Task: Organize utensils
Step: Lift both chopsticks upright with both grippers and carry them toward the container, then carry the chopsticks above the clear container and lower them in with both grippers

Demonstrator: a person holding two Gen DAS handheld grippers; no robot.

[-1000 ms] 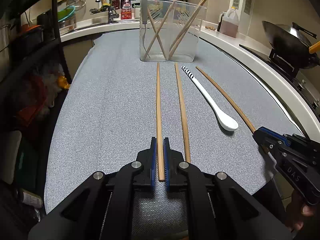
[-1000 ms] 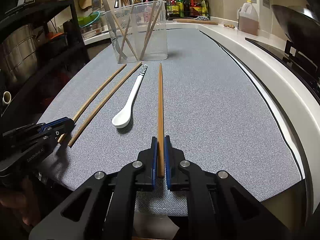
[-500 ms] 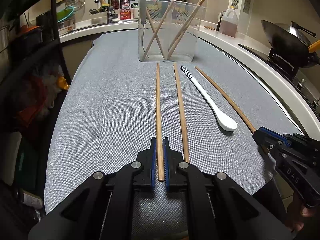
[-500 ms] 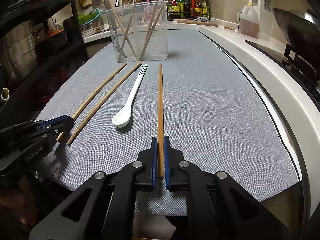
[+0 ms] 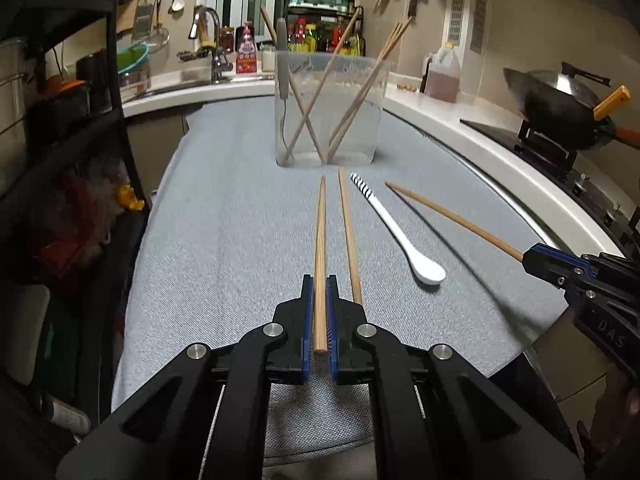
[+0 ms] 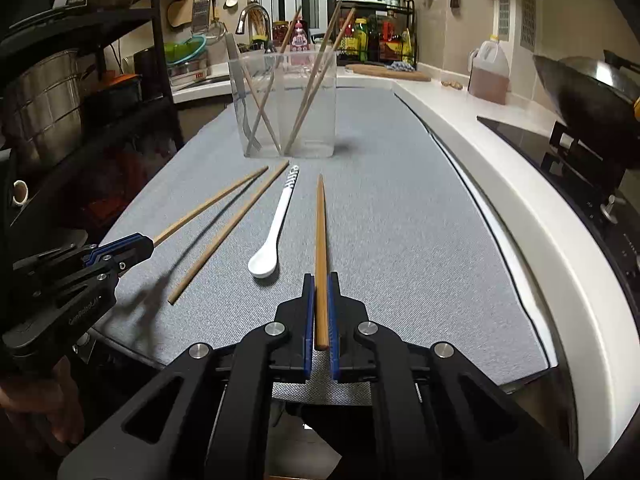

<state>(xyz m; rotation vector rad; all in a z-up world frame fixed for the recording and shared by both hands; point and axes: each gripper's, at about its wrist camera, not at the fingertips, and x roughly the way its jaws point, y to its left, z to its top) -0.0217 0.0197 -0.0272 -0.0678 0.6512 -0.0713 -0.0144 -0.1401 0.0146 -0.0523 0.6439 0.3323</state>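
Note:
My left gripper (image 5: 320, 280) is shut on a wooden chopstick (image 5: 320, 248) and holds it lifted above the grey mat (image 5: 224, 240). My right gripper (image 6: 320, 278) is shut on another wooden chopstick (image 6: 320, 232), also lifted. A third chopstick (image 5: 349, 232) lies on the mat just right of the left one. A white spoon (image 5: 396, 232) with a striped handle lies between the two grippers; it also shows in the right wrist view (image 6: 274, 232). A clear container (image 5: 330, 112) stands at the far end of the mat and holds several chopsticks and a fork.
A white counter edge (image 6: 520, 184) runs along the right of the mat. A wok (image 5: 556, 104) sits on the stove at the right. An oil jug (image 5: 442, 76) stands behind. A black shelf rack (image 5: 60, 120) stands at the left. A sink and tap (image 5: 208, 40) lie behind.
Both grippers have risen with their chopsticks, whose far ends have lifted off the mat. The loose chopstick and the spoon have not moved.

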